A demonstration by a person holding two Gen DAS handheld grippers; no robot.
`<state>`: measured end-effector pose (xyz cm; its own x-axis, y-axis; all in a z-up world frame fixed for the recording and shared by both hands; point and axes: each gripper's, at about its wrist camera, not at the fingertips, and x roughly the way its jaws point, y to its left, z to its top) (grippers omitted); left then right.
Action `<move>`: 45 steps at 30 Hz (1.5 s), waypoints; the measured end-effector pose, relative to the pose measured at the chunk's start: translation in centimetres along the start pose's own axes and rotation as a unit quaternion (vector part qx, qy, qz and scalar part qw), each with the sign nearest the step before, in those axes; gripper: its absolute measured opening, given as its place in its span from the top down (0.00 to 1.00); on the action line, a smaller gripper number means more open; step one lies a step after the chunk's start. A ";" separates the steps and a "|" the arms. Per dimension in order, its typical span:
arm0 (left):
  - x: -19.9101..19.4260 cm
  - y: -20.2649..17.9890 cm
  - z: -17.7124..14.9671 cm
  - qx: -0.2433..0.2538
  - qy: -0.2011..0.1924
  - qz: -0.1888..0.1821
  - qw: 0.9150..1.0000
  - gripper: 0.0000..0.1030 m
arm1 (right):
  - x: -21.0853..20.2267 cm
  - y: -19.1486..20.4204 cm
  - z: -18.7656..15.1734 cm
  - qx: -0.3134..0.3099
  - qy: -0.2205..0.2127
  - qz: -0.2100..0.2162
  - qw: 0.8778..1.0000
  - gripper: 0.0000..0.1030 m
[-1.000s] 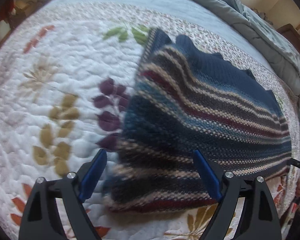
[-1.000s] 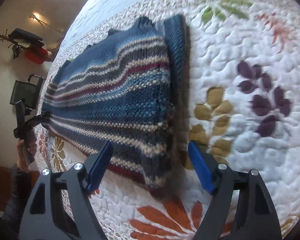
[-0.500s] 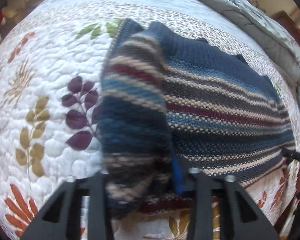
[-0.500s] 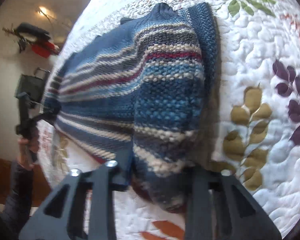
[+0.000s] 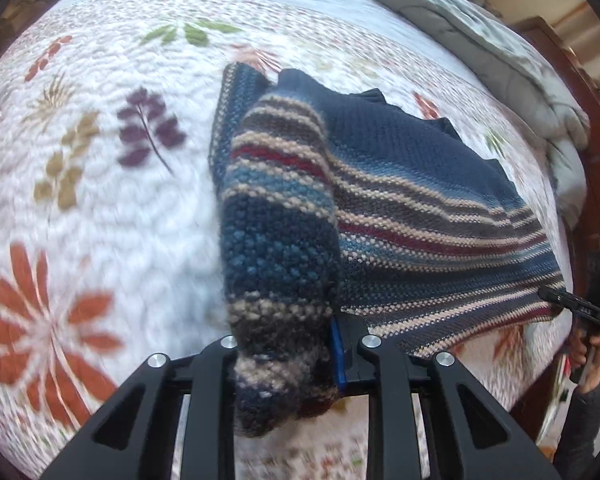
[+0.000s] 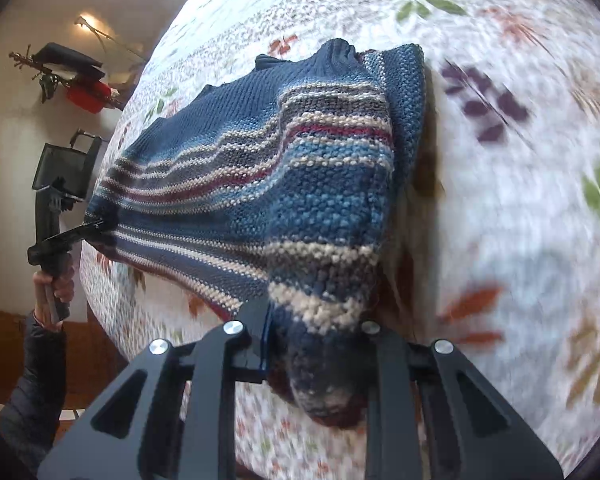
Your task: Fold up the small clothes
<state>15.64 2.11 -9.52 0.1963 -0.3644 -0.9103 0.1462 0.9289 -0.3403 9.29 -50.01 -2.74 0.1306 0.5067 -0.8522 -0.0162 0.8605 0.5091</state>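
A striped knit sweater [image 5: 420,200], navy with tan, red and blue bands, lies on the quilted bed. My left gripper [image 5: 292,364] is shut on one bottom corner of the sweater and holds it lifted off the quilt. My right gripper [image 6: 316,360] is shut on the other bottom corner [image 6: 320,272], also lifted. Each gripper shows at the far edge of the other view, the right gripper [image 5: 572,304] and the left gripper [image 6: 80,232], both pinching the hem. The fingertips are hidden by bunched knit.
The floral quilt [image 5: 80,200] covers the bed all around the sweater. A grey duvet [image 5: 480,32] is heaped along the far edge. A dark wooden bed frame [image 5: 596,140] shows beyond it. A wall shelf with a red item [image 6: 84,92] is in the room behind.
Both grippers went from open around the sweater's bottom corners to shut on them. They have lifted the hem, and the knit now bunches up between the fingers.
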 end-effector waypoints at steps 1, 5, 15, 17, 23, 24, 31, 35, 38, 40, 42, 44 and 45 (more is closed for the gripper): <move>-0.1 -0.5 -0.8 0.006 0.001 0.001 1.000 0.77 | -0.4 -0.2 -0.8 0.000 0.001 -0.002 1.000 0.80; -0.5 -2.3 -4.2 0.030 0.000 0.007 1.000 0.77 | -1.7 -0.9 -4.6 0.011 -0.001 -0.006 1.000 0.79; 1.9 -3.2 -8.4 0.008 -0.004 0.023 1.000 0.74 | -1.0 -2.7 -9.5 0.053 -0.020 -0.012 0.998 0.79; 2.7 -2.8 -9.1 -0.004 -0.007 0.023 1.000 0.72 | 0.3 -3.3 -9.8 0.068 -0.023 -0.016 0.997 0.79; 2.8 -1.4 -11.2 -0.024 -0.034 0.020 0.999 0.65 | 2.2 -4.6 -10.8 0.108 -0.043 -0.011 0.993 0.76; 2.3 -1.0 -11.6 -0.023 -0.035 0.021 0.999 0.65 | 2.2 -4.6 -10.8 0.115 -0.045 -0.009 0.992 0.76; 0.3 -0.8 -12.3 -0.017 -0.039 0.050 0.998 0.44 | -0.2 -3.0 -11.1 0.082 -0.055 -0.056 0.994 0.44; -2.2 0.4 -12.9 -0.018 -0.059 0.073 0.995 0.39 | -2.3 -2.7 -11.8 0.075 -0.066 -0.067 0.993 0.44; -3.3 0.8 -13.3 -0.029 -0.063 0.075 0.995 0.39 | -4.1 -1.7 -12.1 0.063 -0.085 -0.061 0.992 0.43; -4.0 0.6 -13.4 -0.034 -0.060 0.072 0.995 0.39 | -4.8 -0.8 -12.0 0.051 -0.099 -0.059 0.992 0.43; -4.5 -0.5 -13.0 -0.029 -0.060 0.067 0.996 0.39 | -5.4 0.3 -11.6 0.035 -0.110 -0.051 0.992 0.42; -5.6 -1.6 -12.3 -0.019 -0.070 0.069 0.995 0.38 | -5.7 1.1 -10.8 0.022 -0.114 -0.051 0.992 0.42; -6.0 -2.1 -11.8 -0.014 -0.076 0.070 0.995 0.37 | -5.8 1.4 -10.3 0.016 -0.115 -0.055 0.992 0.42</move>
<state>2.69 3.09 -6.09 0.3568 -0.2349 -0.9042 0.0795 0.9720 -0.2211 -1.66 -51.16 1.65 0.3516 0.3816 -0.8549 0.0422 0.9058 0.4217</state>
